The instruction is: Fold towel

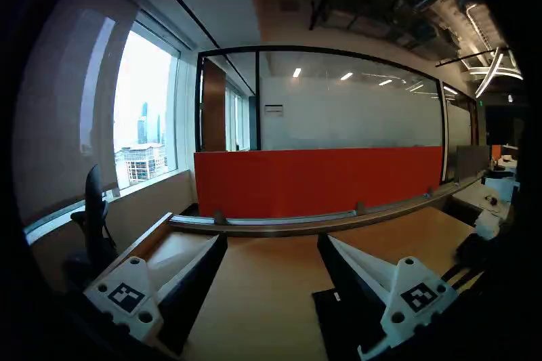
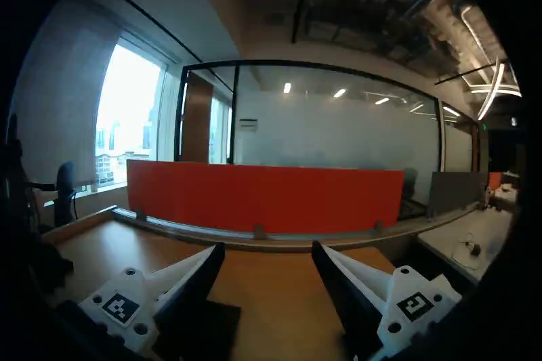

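Note:
My left gripper (image 1: 271, 242) is open above a wooden desk (image 1: 271, 293), with nothing between its white fingers (image 1: 369, 269). A dark flat piece, perhaps cloth (image 1: 328, 317), lies on the desk beside the right finger, its edge cut off at the bottom. My right gripper (image 2: 267, 247) is also open over the same desk (image 2: 278, 300), its fingers (image 2: 366, 280) holding nothing. A dark flat piece (image 2: 217, 324) shows low down by its left finger. I cannot tell whether these dark patches are the towel.
An orange divider panel (image 1: 318, 181) runs along the desk's far edge, with a glass wall (image 1: 352, 107) behind it. A window (image 1: 142, 124) and an office chair (image 1: 95, 225) are at left. A neighbouring desk with small items (image 1: 494, 192) lies right.

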